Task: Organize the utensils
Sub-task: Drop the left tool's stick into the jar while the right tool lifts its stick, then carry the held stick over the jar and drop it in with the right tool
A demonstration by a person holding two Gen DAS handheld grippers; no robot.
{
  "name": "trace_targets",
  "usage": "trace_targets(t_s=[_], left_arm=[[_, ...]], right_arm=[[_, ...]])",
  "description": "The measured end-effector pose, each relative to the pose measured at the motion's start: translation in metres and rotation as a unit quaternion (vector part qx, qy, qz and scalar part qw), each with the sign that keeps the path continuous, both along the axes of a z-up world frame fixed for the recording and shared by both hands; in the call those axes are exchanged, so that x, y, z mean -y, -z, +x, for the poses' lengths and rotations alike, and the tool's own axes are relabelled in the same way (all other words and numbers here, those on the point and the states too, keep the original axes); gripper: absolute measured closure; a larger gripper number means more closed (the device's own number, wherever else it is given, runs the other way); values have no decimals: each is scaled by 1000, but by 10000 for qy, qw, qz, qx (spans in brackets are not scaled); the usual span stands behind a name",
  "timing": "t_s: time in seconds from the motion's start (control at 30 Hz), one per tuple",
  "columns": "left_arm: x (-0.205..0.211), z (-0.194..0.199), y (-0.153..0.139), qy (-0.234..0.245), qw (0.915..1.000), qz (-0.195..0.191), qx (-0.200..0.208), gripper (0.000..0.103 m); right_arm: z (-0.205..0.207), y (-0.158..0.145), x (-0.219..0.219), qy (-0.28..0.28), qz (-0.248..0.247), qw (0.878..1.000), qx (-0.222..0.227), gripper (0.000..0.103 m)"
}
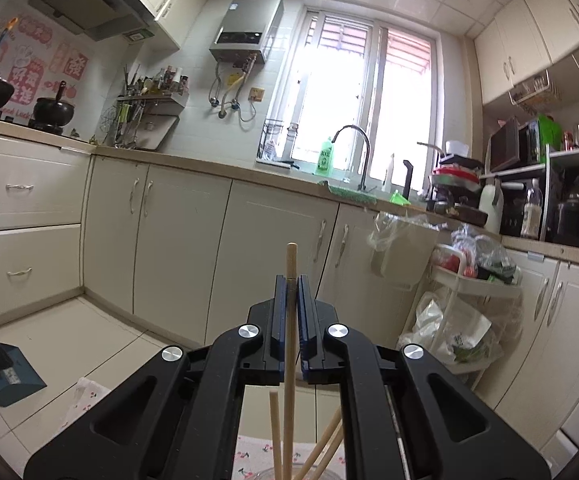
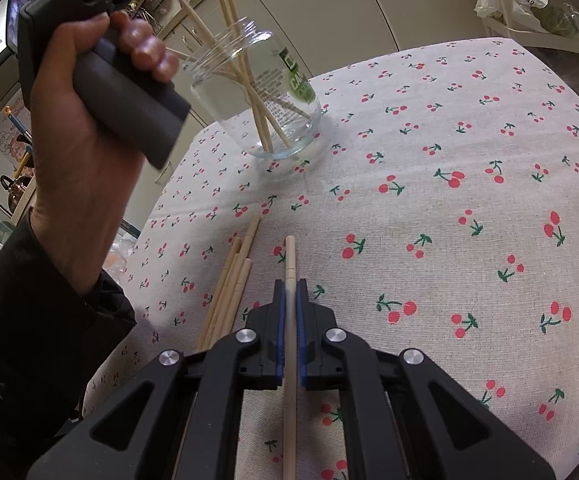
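In the left wrist view my left gripper (image 1: 291, 280) is shut on a pale wooden chopstick (image 1: 291, 256) that stands upright between the pads. Its lower end hangs among other chopsticks (image 1: 276, 432) leaning in a glass jar below. In the right wrist view that clear jar (image 2: 289, 120) stands on the cherry-print tablecloth (image 2: 449, 160) with several chopsticks (image 2: 229, 32) in it. A hand (image 2: 81, 152) holds the left gripper's handle (image 2: 129, 92) above and left of the jar. My right gripper (image 2: 290, 284) is shut on another chopstick (image 2: 290, 252), low over the cloth. Several loose chopsticks (image 2: 233, 276) lie just to its left.
The table's far edge runs close behind the jar. Beyond it are cream kitchen cabinets (image 1: 185, 240), a sink with a tap (image 1: 357, 160) under a window, and a white trolley with bags (image 1: 469, 300). A dark sleeve (image 2: 29, 340) fills the left of the right wrist view.
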State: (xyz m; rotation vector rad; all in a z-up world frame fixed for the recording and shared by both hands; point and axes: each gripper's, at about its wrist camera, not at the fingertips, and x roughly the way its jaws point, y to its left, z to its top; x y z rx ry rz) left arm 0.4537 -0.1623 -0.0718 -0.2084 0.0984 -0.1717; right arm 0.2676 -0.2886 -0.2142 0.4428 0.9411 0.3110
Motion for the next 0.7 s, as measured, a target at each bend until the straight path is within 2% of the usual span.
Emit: trace_targets(t_s=[0.23,0.33,0.5,0.6,0.7], left_arm=[[-1,-11,10,243,9986,347,-312,95],[-7,-21,5,283,9986,342,-303,85],[-34,-55,-9,181,9996,216,-81,61],[-55,-76,-10,70,9998,175,-36,55],[-79,-97,0,-135,9998,124,-122,49]], right_arm=[[0,0,0,5,-5,10000,1,97],[0,-1,2,62,-8,10000,0,97],[-1,-4,7,159,201,9997,45,97],[-3,-10,8,217,422,9987,161,97],[-2,-29,7,279,701,9959,497,97]])
